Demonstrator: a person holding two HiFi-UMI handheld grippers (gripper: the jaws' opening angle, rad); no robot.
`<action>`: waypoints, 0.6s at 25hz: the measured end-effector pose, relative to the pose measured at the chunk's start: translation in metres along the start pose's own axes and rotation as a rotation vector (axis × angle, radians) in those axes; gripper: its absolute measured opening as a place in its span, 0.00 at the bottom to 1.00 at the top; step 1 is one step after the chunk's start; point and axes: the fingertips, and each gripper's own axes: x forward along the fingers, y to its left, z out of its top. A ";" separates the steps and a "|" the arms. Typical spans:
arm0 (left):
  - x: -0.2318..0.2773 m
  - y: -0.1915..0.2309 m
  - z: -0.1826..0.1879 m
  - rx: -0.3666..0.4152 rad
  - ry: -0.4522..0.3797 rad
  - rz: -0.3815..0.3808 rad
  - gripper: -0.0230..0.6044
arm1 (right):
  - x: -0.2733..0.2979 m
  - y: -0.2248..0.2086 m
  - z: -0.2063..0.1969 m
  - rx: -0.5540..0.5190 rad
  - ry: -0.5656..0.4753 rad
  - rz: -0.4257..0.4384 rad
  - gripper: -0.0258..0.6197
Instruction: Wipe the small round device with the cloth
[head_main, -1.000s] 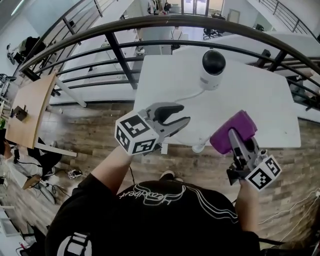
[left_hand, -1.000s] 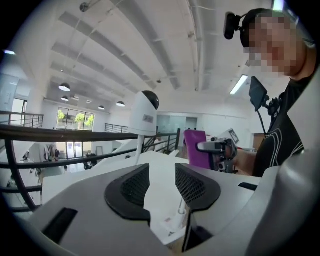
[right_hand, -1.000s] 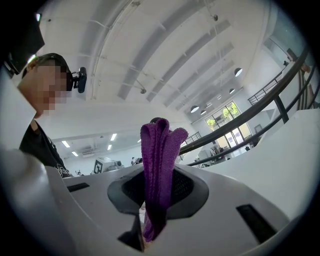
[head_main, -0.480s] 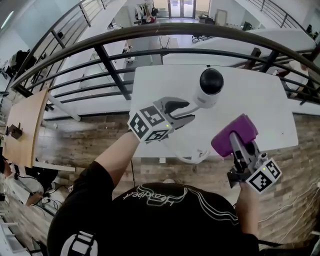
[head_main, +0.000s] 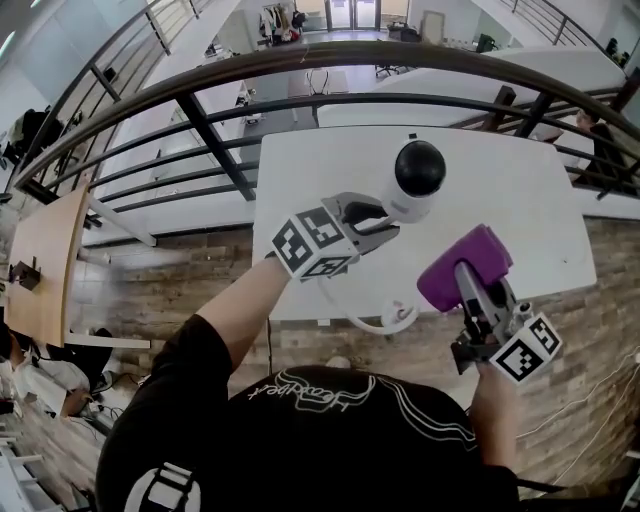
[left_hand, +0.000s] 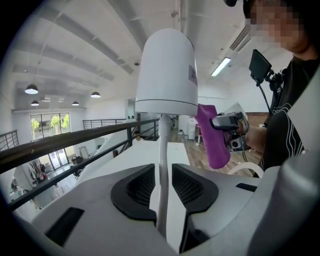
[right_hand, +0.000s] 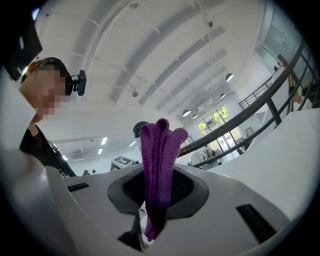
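Cloth (head_main: 440, 282) pinched in right gripper (head_main: 466, 272); left gripper (head_main: 383, 222) closing around cable (left_hand: 162, 165).

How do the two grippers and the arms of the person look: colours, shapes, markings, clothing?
Both the left gripper and the right gripper are light grey, with two tapering jaws lined by black textured pads. Each carries a white cube with black square markers. The person wears a black short-sleeved shirt with white line print. The left jaws are closing with a white cable between them.
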 end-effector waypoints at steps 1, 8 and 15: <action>-0.001 0.002 0.001 -0.002 -0.004 0.003 0.18 | 0.003 0.001 0.001 0.000 0.000 0.002 0.13; -0.002 0.002 0.000 -0.021 -0.021 -0.003 0.13 | 0.010 0.008 0.006 0.015 -0.011 0.039 0.13; -0.005 0.004 0.001 -0.039 -0.021 0.001 0.12 | 0.029 0.028 0.041 0.035 -0.071 0.136 0.13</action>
